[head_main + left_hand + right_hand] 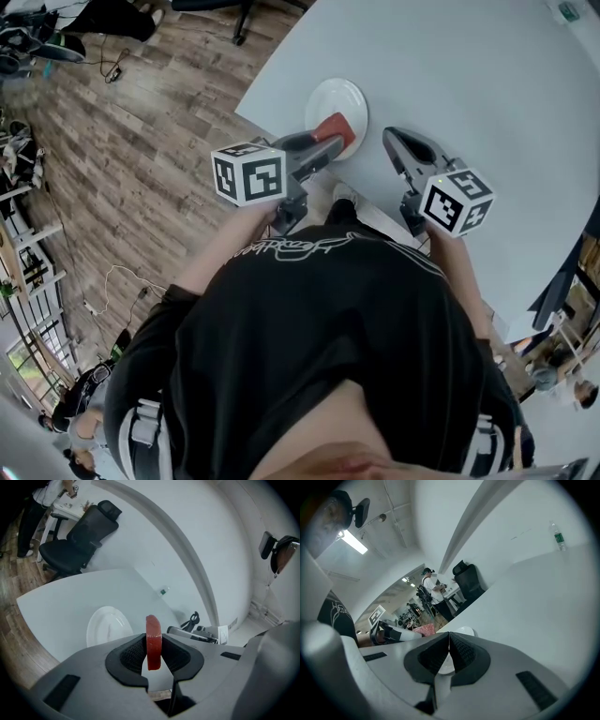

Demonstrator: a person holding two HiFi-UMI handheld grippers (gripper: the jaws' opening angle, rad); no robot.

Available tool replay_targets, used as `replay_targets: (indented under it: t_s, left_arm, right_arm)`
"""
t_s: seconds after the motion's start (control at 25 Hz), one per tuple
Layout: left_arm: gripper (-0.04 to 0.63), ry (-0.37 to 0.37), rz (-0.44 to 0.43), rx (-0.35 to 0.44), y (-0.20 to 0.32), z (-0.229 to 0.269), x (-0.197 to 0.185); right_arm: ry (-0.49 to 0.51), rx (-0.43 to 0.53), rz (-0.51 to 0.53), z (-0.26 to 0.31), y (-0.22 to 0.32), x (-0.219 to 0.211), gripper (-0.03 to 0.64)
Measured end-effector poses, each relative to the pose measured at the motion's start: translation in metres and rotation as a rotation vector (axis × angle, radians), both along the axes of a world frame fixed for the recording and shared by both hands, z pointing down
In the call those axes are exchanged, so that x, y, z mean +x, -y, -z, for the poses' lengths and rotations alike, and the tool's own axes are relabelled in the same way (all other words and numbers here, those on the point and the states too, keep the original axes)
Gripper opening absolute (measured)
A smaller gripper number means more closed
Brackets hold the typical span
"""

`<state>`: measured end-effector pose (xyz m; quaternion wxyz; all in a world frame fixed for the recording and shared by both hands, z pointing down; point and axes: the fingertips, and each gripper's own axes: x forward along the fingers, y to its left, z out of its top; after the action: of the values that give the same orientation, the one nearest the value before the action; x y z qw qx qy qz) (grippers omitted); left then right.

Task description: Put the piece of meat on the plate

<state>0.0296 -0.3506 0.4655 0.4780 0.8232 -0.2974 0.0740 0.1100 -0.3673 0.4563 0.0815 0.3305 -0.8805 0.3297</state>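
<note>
1. Red and slab-shaped, the piece of meat [153,641] stands on edge between the pads of the left gripper [153,654]. The pads press on its two flat sides, and its rounded top rises above the jaw tips.
2. From the head view, the meat overlaps the near rim of the white plate [336,98], held off the surface rather than lying on it (how high above the rim cannot be told).
3. From the left gripper view, the plate lies ahead and a little to the left of the meat, with nothing on it.
4. The plate sits close to the corner of the pale grey table [469,94], beside the wooden floor [141,141].
5. The right gripper [449,644] has its jaws drawn together at the tips with nothing between them. It hangs over the table just right of the plate, apart from the left gripper.
6. A small bottle [162,591] stands far back on the table.
7. A black office chair [77,541] stands beyond the table's far edge.
</note>
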Motion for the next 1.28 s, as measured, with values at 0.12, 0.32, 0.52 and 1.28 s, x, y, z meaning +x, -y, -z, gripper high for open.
replay_targets:
  t_s: [0.12, 0.32, 0.52, 1.28]
  left_arm:
    - [0.094, 0.043, -0.001, -0.001, 0.004, -0.012, 0.002]
    - [0.094, 0.102, -0.01, 0.017, 0.008, -0.029, 0.006]
    - [0.094, 0.174, -0.032, 0.046, 0.009, -0.046, 0.006]
    - [0.094, 0.25, -0.055, 0.079, 0.013, -0.068, 0.008]
  right_arm:
    - [-0.005, -0.011, 0.003, -0.006, 0.005, 0.004, 0.008]
    - [-0.01, -0.026, 0.009, -0.013, 0.011, 0.007, 0.008]
    - [-0.01, -0.03, 0.014, -0.017, 0.012, 0.008, 0.008]
    - [-0.019, -0.053, 0.007, -0.028, 0.013, 0.012, 0.008]
